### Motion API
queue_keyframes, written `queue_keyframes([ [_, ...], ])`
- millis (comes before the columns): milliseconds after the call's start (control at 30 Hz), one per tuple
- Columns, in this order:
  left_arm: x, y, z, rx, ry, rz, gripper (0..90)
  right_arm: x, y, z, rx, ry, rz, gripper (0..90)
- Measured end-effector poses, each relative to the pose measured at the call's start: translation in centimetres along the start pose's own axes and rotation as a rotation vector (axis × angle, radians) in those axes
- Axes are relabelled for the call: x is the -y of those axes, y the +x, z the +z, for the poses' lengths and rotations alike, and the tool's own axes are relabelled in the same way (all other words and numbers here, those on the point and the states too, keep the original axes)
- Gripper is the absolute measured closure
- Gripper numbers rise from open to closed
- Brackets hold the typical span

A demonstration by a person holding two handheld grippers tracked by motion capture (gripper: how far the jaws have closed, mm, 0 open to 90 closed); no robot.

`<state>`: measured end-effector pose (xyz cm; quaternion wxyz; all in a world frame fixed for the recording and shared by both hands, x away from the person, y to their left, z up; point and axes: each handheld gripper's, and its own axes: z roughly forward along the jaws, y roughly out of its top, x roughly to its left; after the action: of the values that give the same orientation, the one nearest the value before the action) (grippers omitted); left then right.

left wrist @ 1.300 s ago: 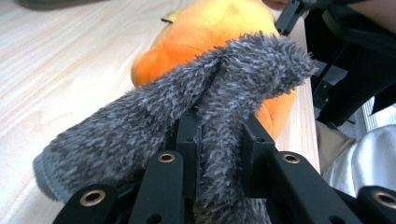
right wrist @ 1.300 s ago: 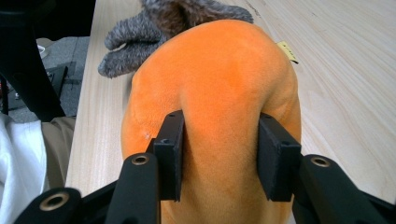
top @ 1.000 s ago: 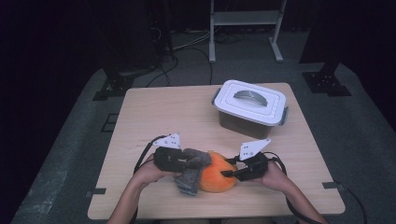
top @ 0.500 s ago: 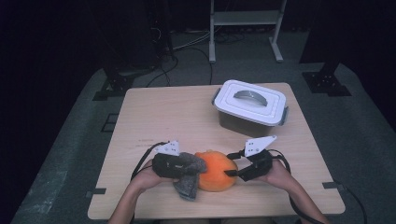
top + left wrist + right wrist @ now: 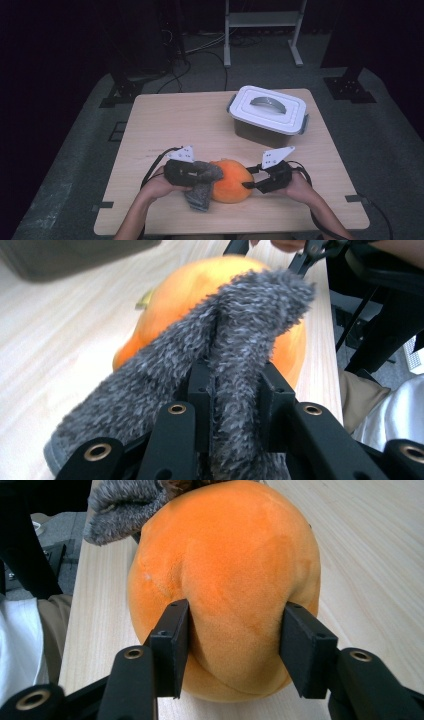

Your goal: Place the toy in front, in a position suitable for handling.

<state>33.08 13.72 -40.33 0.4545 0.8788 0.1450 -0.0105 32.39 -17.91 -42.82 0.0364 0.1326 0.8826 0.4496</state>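
Left gripper [image 5: 202, 172] is clamped on a grey fuzzy cloth [image 5: 201, 187], jaws nearly together with a fold of the pile pinched between them; in the left gripper view the cloth [image 5: 220, 365] runs up from the jaws and drapes against the near side of the orange plush pumpkin [image 5: 200, 295]. Pumpkin [image 5: 229, 181] sits on the table [image 5: 175, 120] near the front edge, between the two hands, about mid-width. Cloth lies against the pumpkin's left side in the high view, partly over its top, with the lower end hanging down onto the table in front of the left hand [image 5: 160, 182]. Right gripper [image 5: 250, 177] comes in from the other side; its jaws have just been closing, with the pumpkin between them. In the right gripper view the pumpkin [image 5: 225, 580] bulges between the two pads and both pads sit against the plush, pressing into it a bit, so it's gripping a rounded lobe of the pumpkin, not the whole body. Cloth tip [image 5: 125, 505] visible past the pumpkin's top at the far side in that view. Right hand [image 5: 300, 187] rests low at the table, cable trailing back toward the person. White lidded box [image 5: 269, 112] with grey handle stands at the far right of the table, well apart from the pumpkin, lid on.
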Motion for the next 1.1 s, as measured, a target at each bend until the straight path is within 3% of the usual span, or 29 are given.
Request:
queue_keyframes([
  [167, -1.6, -0.5, 0.2, 0.007, -0.012, 0.035, 72.1, -0.1, 0.2, 0.2, -0.018, -0.001, 0.003, 48.1],
  [267, -2.0, -0.4, 0.3, -0.008, -0.007, 0.036, 72.2, -0.3, 0.3, 0.3, -0.023, 0.002, -0.004, 48.6],
  [400, -0.9, 0.0, 0.4, -0.005, -0.007, 0.012, 72.5, -0.2, 0.3, 0.2, -0.023, -0.010, 0.000, 47.0],
  [533, 0.7, 0.4, 0.1, 0.005, -0.035, -0.040, 72.7, 0.0, -0.2, 0.1, -0.036, -0.036, 0.021, 37.6],
  [633, 1.3, 0.4, 0.1, 0.030, -0.054, -0.053, 72.7, 0.0, -0.5, 0.7, -0.044, -0.034, 0.049, 31.2],
  [700, 1.4, 0.5, 0.1, 0.034, -0.056, -0.058, 72.7, 0.0, -0.4, 1.1, -0.033, -0.031, 0.042, 33.7],
  [833, 1.7, 0.8, -0.3, 0.027, -0.058, -0.063, 72.6, -0.3, 0.1, 1.1, -0.015, -0.024, 0.017, 48.0],
  [1100, 3.6, 1.0, -0.6, 0.036, -0.060, -0.094, 72.5, -0.3, 0.4, 0.9, -0.018, -0.015, 0.000, 48.5],
])
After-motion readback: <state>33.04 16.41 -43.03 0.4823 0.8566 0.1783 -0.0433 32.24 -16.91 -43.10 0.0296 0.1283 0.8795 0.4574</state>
